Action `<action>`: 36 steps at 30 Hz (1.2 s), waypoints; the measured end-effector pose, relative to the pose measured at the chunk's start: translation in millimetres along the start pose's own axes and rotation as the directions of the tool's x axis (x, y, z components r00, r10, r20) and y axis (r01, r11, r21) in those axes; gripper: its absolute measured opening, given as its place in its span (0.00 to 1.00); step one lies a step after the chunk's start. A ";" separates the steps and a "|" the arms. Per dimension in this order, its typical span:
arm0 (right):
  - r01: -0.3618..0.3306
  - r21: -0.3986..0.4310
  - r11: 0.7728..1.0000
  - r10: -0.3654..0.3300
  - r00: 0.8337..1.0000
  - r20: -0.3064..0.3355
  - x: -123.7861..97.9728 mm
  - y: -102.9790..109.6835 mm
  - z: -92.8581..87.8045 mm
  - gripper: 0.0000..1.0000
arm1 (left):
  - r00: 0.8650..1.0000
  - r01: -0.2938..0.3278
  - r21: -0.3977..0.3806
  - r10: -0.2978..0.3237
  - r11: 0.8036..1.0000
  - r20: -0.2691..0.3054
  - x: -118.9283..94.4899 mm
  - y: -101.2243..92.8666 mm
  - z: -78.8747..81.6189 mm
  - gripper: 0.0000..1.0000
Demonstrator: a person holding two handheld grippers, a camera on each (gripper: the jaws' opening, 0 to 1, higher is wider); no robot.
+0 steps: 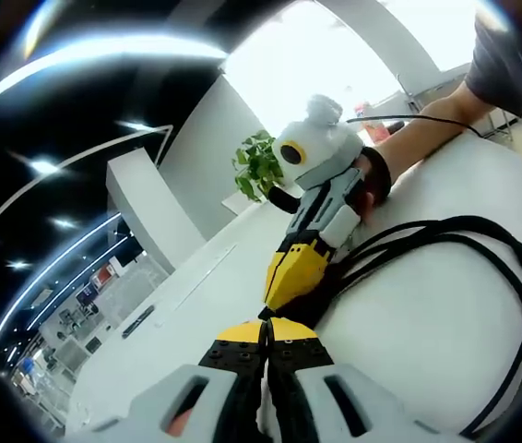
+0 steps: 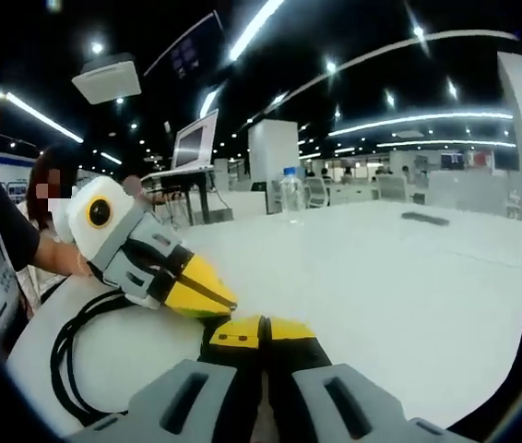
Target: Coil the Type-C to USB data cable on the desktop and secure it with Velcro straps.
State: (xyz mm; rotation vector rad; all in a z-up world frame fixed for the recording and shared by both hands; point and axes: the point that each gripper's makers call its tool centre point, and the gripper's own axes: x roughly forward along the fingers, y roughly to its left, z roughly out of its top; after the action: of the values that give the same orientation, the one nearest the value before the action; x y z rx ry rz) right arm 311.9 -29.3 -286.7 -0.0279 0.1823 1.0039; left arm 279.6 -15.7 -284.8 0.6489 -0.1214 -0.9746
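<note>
Both grippers met tip-to-tip mid-desk (image 1: 427,314): left gripper (image 1: 267,334) and right gripper (image 2: 259,332) both pinched together on the black cable (image 1: 482,277) bundle, coiled w/ loops. Next prob: strap it.

The black cable (image 1: 482,277) loops out past the edge, its ends seemingly hidden.

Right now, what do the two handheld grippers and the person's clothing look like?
Both grippers match: the left gripper and the right gripper have yellow fingertips on black studded jaws, with light grey slotted housings behind. Seen from outside, each body is grey and white with black joints and a rounded white head. The person wears a dark grey short sleeve, and a dark wrist strap sits behind the gripper.
</note>
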 end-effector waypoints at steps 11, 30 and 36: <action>-0.096 -0.111 0.989 0.090 0.994 -0.063 9.2 11.1 -4.6 0.01 | 1.000 0.002 0.000 -0.002 1.000 -0.003 0.8 0.0 -0.3 0.02; -0.127 -0.153 0.980 0.114 0.989 -0.090 -0.7 15.2 -14.4 0.01 | 1.000 0.011 -0.015 -0.011 1.000 0.008 -0.4 -1.7 1.0 0.02; -0.121 -0.108 0.987 0.111 0.989 -0.098 -3.3 14.2 -15.8 0.01 | 1.000 0.010 0.000 -0.010 1.000 0.007 -1.8 -2.8 1.1 0.02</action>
State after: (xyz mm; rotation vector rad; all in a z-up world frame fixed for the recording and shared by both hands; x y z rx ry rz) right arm 296.0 -26.1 -300.9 -0.1693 0.2121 1.1297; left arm 276.1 -15.9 -285.2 0.6467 -0.1248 -0.9865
